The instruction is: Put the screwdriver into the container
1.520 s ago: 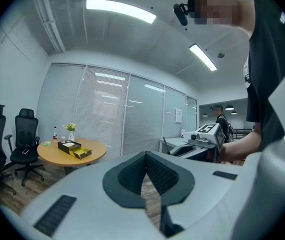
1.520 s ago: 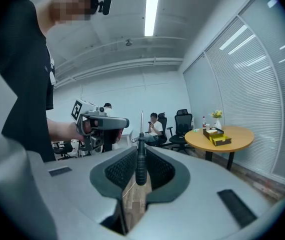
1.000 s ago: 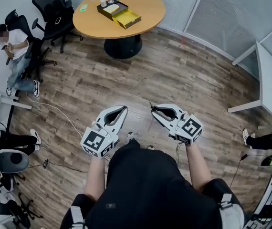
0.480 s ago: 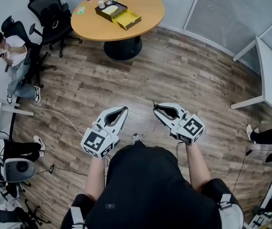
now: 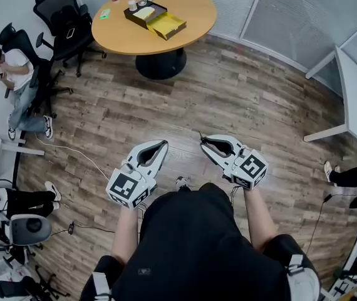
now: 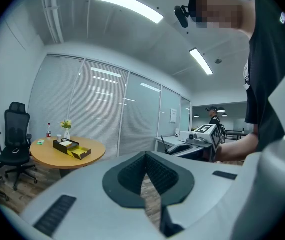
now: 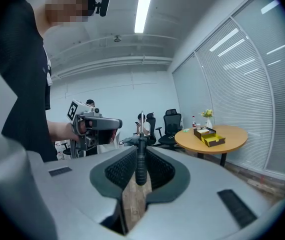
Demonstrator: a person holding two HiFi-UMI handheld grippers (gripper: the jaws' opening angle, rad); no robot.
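Your right gripper's [image 5: 207, 145] jaws pinched the screwdriver [image 7: 140, 163] by its dark handle, shaft pointing away from you. Your left gripper's [image 5: 158, 147] jaws were pressed together on nothing. Well ahead, on the round table [image 5: 191, 14], the black container [image 5: 142, 11] held something pale, with a yellow box [image 5: 166, 24] touching it.

Looks along the left gripper [image 6: 144, 157] at six o'clock, jaws met at the tips, nothing between. Takes in a round table [image 6: 48, 156] bearing a black-and-yellow box [image 6: 72, 148] at eight o'clock, an office chair [image 6: 15, 134] at nine, the right gripper [image 6: 182, 146] at four.
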